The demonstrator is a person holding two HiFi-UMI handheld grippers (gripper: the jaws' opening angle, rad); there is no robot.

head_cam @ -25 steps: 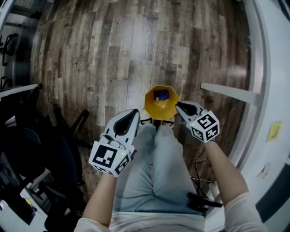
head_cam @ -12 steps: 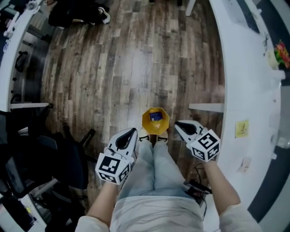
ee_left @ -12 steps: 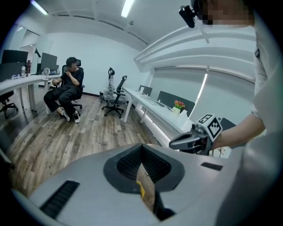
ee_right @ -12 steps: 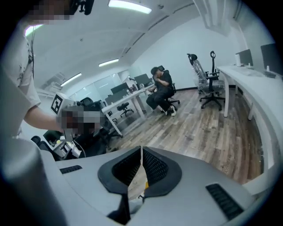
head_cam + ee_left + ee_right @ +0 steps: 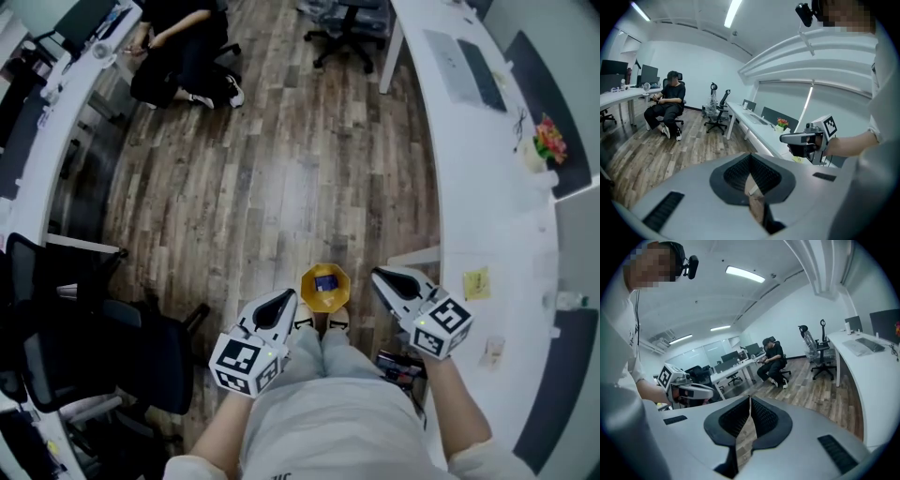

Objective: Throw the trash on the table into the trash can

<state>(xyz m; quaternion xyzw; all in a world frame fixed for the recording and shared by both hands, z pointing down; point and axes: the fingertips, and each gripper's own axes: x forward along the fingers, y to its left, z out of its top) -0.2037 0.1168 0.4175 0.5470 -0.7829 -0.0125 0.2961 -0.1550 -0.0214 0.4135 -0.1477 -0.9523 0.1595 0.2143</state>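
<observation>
A yellow trash can (image 5: 324, 288) stands on the wood floor by the person's feet, with a blue item (image 5: 326, 281) inside it. My left gripper (image 5: 287, 297) hangs to the can's left and my right gripper (image 5: 379, 276) to its right, both high above it. In the left gripper view the jaws (image 5: 750, 157) meet with nothing between them. In the right gripper view my right gripper (image 5: 750, 399) is likewise shut and empty. A yellow paper note (image 5: 475, 282) and a small pale scrap (image 5: 491, 351) lie on the white table (image 5: 487, 206) at the right.
The curved white table carries a laptop (image 5: 461, 58) and a colourful bunch (image 5: 548, 139). A seated person (image 5: 178, 42) and an office chair (image 5: 345, 30) are far ahead. Dark chairs (image 5: 103, 347) and a second desk (image 5: 42, 141) crowd the left.
The view has pulled up and away from the floor. Both grippers have risen with it, and the trash can now looks smaller and lower. More of the table and room shows.
</observation>
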